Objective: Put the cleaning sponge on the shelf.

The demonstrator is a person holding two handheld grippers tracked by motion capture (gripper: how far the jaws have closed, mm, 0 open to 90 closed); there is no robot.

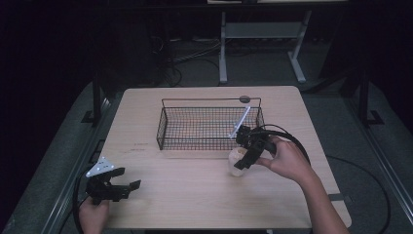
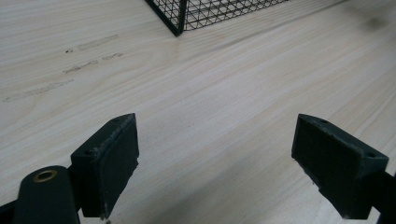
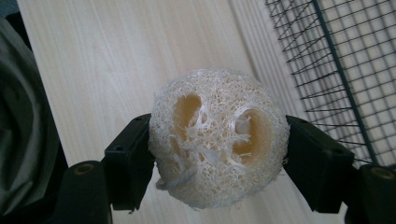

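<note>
High view: pale wooden table (image 1: 195, 195), and on its far half a black wire basket (image 1: 209, 127) that looks empty. Right gripper (image 1: 245, 158) sits just in front of the basket's near right corner, jaws clamped on both sides of a loofah sponge (image 3: 217, 137), apparently lifted just off the table. Left gripper (image 1: 127, 186) rests wide, holding nothing, near the table's front left edge. Judgement: grasp made; carrying over the rim and releasing remain.

Pale round loofah (image 3: 218, 137); fibrous, holed; clamped above table
</note>
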